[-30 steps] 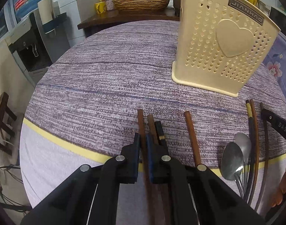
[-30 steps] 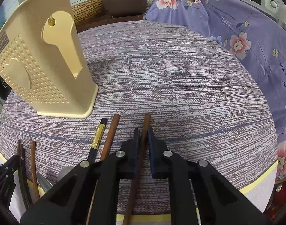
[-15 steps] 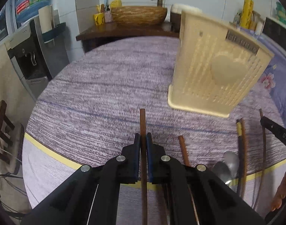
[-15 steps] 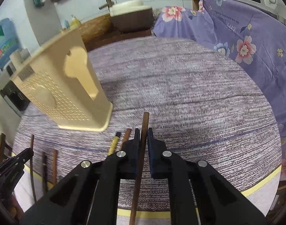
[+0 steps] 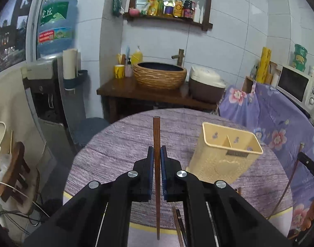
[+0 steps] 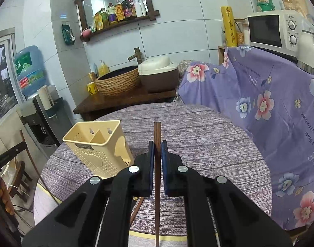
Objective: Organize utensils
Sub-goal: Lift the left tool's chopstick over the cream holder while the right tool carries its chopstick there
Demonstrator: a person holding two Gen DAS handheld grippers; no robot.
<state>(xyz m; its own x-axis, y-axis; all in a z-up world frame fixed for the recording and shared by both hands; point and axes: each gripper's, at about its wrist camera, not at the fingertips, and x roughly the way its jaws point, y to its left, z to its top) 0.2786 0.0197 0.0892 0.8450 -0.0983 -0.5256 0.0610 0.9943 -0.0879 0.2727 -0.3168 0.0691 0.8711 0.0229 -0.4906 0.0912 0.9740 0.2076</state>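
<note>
My left gripper (image 5: 156, 151) is shut on a brown wooden chopstick (image 5: 156, 135) and holds it high above the round table (image 5: 124, 144). My right gripper (image 6: 157, 146) is shut on another brown chopstick (image 6: 157, 133), also lifted. The cream perforated utensil holder (image 5: 222, 160) stands on the table, right of the left gripper; it shows in the right wrist view (image 6: 97, 146) left of the right gripper. Its two compartments look empty. More chopsticks (image 5: 178, 224) lie on the table below, partly hidden by my fingers.
A wooden counter (image 5: 148, 94) with a woven basin (image 5: 159, 75) and a rice cooker (image 5: 206, 84) stands behind the table. A purple floral cloth (image 6: 270, 107) covers furniture on the right. A water dispenser (image 5: 51, 78) stands at the left.
Both grippers have risen well above the table, each carrying its chopstick. The holder and the utensils lying on the table now sit far lower in both views.
</note>
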